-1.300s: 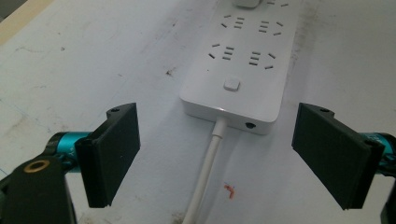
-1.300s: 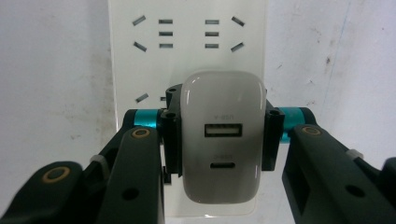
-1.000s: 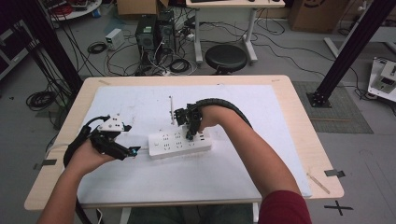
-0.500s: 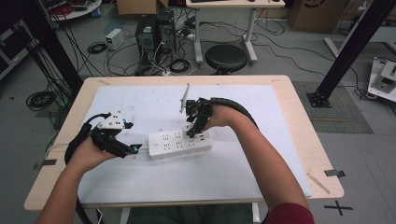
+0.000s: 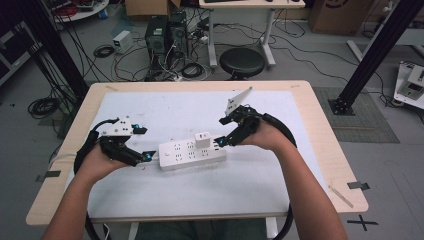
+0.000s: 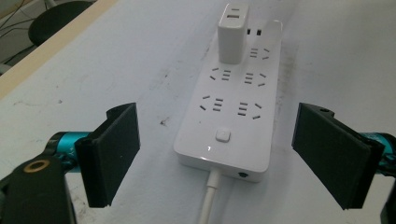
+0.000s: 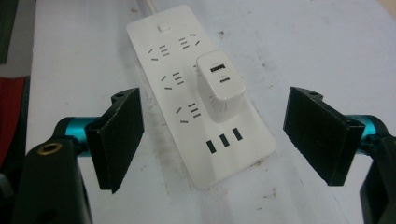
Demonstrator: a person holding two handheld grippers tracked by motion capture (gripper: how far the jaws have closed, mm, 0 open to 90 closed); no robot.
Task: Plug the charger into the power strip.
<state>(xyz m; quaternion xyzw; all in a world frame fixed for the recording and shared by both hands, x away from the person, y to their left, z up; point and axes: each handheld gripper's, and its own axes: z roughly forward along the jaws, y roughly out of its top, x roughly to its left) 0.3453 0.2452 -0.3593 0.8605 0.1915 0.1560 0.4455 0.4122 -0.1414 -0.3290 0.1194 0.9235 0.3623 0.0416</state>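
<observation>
A white power strip [image 5: 186, 156] lies on the white mat in the middle of the table. A white USB charger [image 5: 202, 140] stands plugged into it near its right end. My left gripper [image 5: 145, 143] is open at the strip's left end, where the cord comes out; the strip [image 6: 233, 121] and charger [image 6: 232, 32] lie ahead of its jaws. My right gripper [image 5: 221, 132] sits at the strip's right end. Its jaws have just been opening and stand wide apart, with nothing pressed between them. The charger [image 7: 219, 86] and strip [image 7: 163, 56] lie just beyond them.
The white mat [image 5: 250, 185] covers most of the wooden table [image 5: 330, 165]. The strip's white cord [image 6: 209, 200] runs out toward the left gripper. Behind the table, the floor holds a black stool [image 5: 242, 62], computer cases and loose cables.
My right gripper has let go over the strip, opened, and drawn back to the right. The charger now stands uncovered on the strip. The left gripper has not moved.
</observation>
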